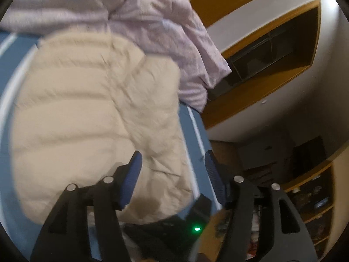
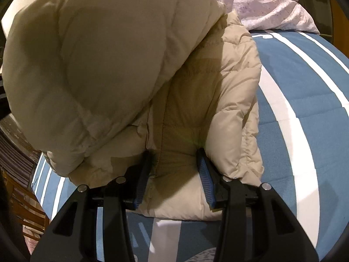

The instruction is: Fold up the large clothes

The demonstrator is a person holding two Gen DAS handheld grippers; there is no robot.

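Observation:
A beige quilted puffer jacket (image 1: 82,109) lies spread on a blue bed sheet with white stripes (image 1: 8,50). The left wrist view is blurred. My left gripper (image 1: 172,159) hovers over the jacket's right edge with its jaws wide apart and nothing pinched between the blue pads (image 1: 133,174). In the right wrist view a large part of the jacket (image 2: 98,54) is folded over and bulges up. My right gripper (image 2: 174,154) is shut on a thick fold of that jacket near its lower edge, where the fabric puckers against both fingers.
A crumpled lilac blanket (image 1: 152,15) is heaped at the far end of the bed (image 2: 305,87). Beyond the bed's right side are a wall with a wood-framed niche (image 1: 272,43) and open shelves (image 1: 312,198). Wooden furniture (image 2: 24,205) stands by the bed's left side.

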